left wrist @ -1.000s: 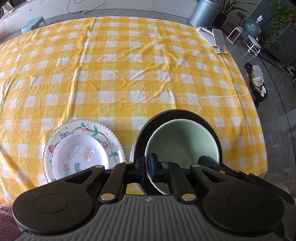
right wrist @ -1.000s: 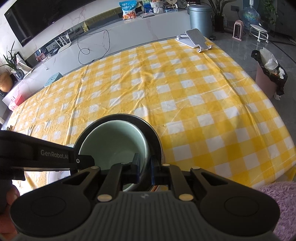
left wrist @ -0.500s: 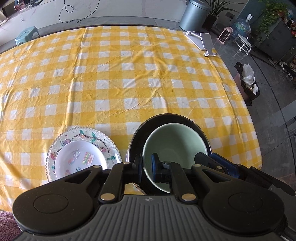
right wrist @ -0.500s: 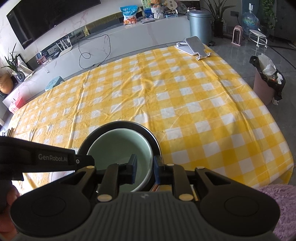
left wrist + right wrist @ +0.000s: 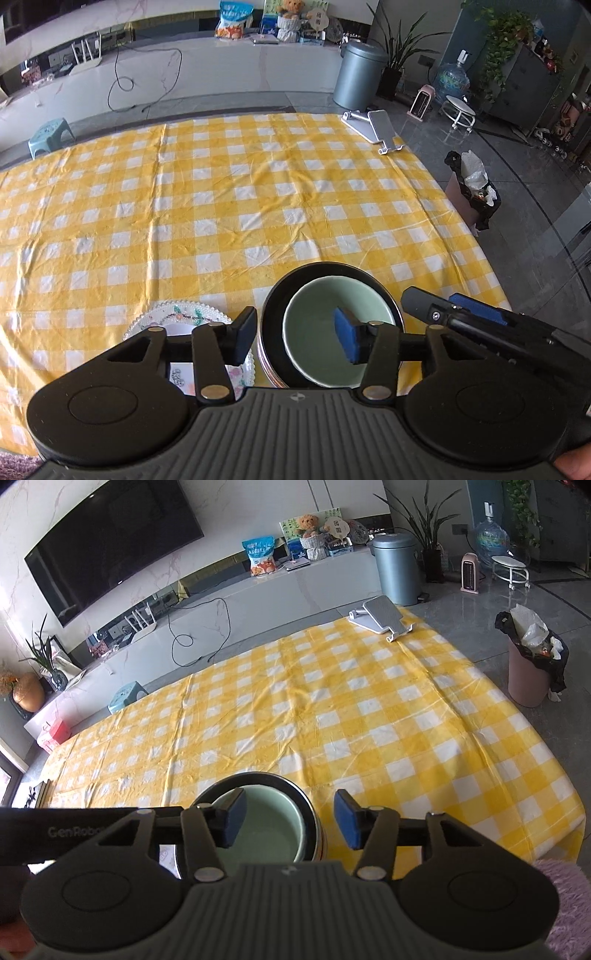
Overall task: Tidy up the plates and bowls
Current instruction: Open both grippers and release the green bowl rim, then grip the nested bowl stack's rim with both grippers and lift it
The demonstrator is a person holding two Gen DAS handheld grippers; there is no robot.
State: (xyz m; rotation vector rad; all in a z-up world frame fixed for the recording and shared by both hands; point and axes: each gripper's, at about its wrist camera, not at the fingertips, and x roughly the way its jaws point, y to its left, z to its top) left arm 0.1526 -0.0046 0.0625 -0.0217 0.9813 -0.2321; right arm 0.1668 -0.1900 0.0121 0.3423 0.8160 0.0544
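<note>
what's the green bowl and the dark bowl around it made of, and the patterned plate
Green bowl: probably glazed ceramic, smooth with a soft sheen. Dark bowl holding it: glossy black inside, with a metallic-looking banded outer wall in the right wrist view, so perhaps steel or glazed ware. Patterned plate: beaded translucent rim suggests pressed glass or plastic.

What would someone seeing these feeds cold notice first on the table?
First, the yellow checked tablecloth that covers the whole table. Near its front edge a pale green bowl sits nested inside a dark bowl, with a patterned plate to their left. Both the left gripper and the right gripper hang open over the bowls, and a grey phone stand sits at the far corner.
</note>
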